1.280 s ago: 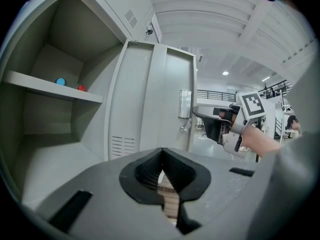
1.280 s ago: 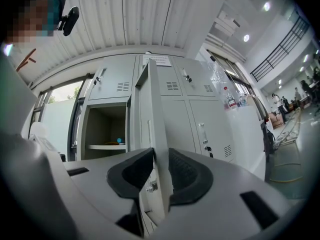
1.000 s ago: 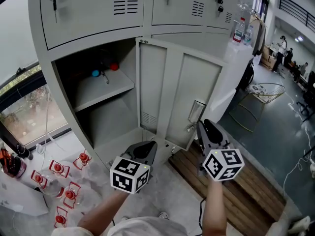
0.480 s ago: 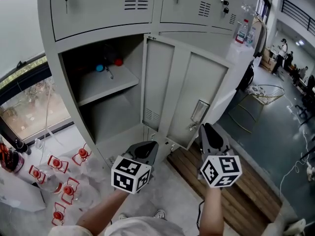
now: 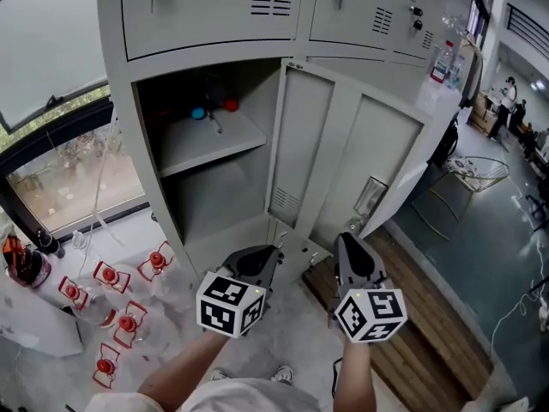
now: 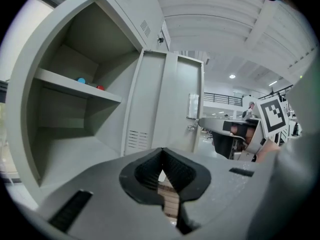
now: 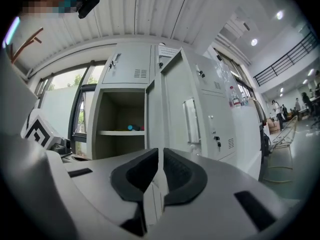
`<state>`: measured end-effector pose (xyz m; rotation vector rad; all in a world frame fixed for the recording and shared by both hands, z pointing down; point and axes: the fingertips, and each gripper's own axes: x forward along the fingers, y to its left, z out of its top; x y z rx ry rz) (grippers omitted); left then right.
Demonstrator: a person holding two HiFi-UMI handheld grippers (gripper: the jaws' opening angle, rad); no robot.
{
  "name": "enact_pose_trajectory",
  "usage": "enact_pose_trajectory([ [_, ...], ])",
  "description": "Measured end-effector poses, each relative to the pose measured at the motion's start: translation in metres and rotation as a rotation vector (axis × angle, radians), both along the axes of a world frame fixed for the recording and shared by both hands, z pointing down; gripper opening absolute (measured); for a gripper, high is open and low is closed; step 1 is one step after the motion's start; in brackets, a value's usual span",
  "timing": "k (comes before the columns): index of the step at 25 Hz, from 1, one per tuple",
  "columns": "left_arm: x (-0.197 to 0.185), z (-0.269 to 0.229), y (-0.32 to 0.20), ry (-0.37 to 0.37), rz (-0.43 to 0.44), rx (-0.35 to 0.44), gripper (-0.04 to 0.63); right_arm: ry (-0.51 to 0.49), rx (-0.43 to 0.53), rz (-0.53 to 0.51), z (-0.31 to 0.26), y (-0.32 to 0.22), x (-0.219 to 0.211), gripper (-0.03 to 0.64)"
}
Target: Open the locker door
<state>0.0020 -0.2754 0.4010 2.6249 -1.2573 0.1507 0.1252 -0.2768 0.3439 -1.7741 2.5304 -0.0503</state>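
Found the locker door (image 5: 343,157) already swung wide, hinged at the 3 o'clock side of the open compartment (image 5: 206,204), its handle (image 5: 371,197) at 12 o'clock from the right tool (image 5: 347,240) and clear of it. Risk knocking the door back toward shut by letting that tool drift up into its lower edge, near as it sits. Holding both about level at arm's end: left tool (image 5: 256,253) at 9 o'clock of the right, clenched empty; right just narrowed to a slit, nothing between.
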Motion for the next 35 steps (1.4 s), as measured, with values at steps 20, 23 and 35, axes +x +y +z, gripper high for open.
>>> enact_pose_trajectory([
  [20,-0.089,0.006,0.003,-0.037,-0.258,0.004,0.006,0.000,-0.065,-0.292,0.030,-0.006,-0.122,0.005],
  [23,-0.094,0.005,0.002,-0.040,-0.278,0.006,0.006,0.034,-0.060,-0.335,0.031,-0.003,-0.138,0.003],
  [35,-0.096,0.009,0.004,-0.048,-0.289,0.000,0.006,0.052,-0.059,-0.390,0.034,0.002,-0.152,0.003],
])
